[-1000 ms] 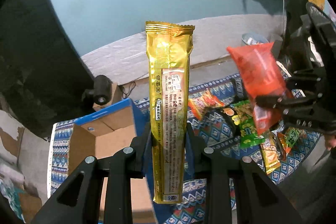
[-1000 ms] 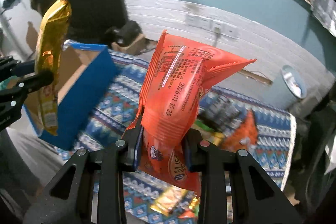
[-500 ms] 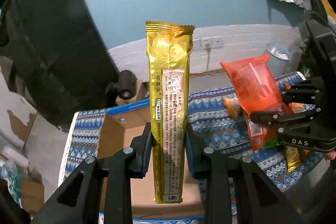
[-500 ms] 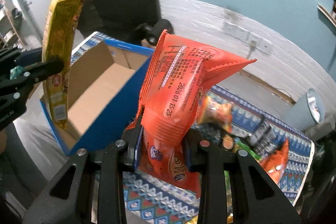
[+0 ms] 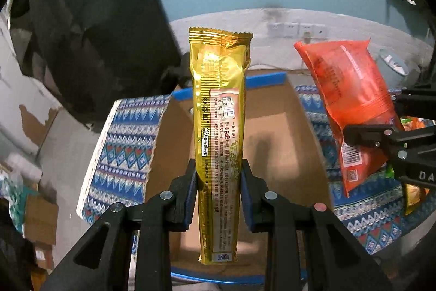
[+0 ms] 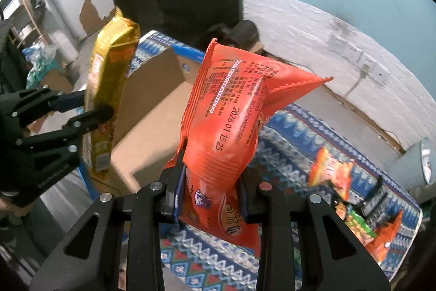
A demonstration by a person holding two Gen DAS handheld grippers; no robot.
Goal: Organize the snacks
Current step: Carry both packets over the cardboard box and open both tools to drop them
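Observation:
My left gripper (image 5: 218, 176) is shut on a long gold snack packet (image 5: 219, 111), held upright above an open cardboard box with a blue rim (image 5: 294, 143). My right gripper (image 6: 214, 182) is shut on an orange-red snack bag (image 6: 231, 122). In the left wrist view the orange-red bag (image 5: 346, 89) hangs over the box's right edge. In the right wrist view the gold packet (image 6: 109, 89) and the left gripper (image 6: 84, 111) are at the left, over the box (image 6: 152, 111). The box interior looks empty.
The box sits on a blue patterned cloth (image 5: 125, 149). Several loose snack packets (image 6: 351, 212) lie on the cloth (image 6: 286, 132) at the right. A grey bin (image 6: 417, 171) stands at the far right. A dark panel (image 5: 90, 18) and a white wall with sockets (image 5: 297, 29) are behind.
Both grippers have moved left with their packets. The box has come from the left to directly beneath the gold packet, and the orange-red bag has reached the box's right edge.

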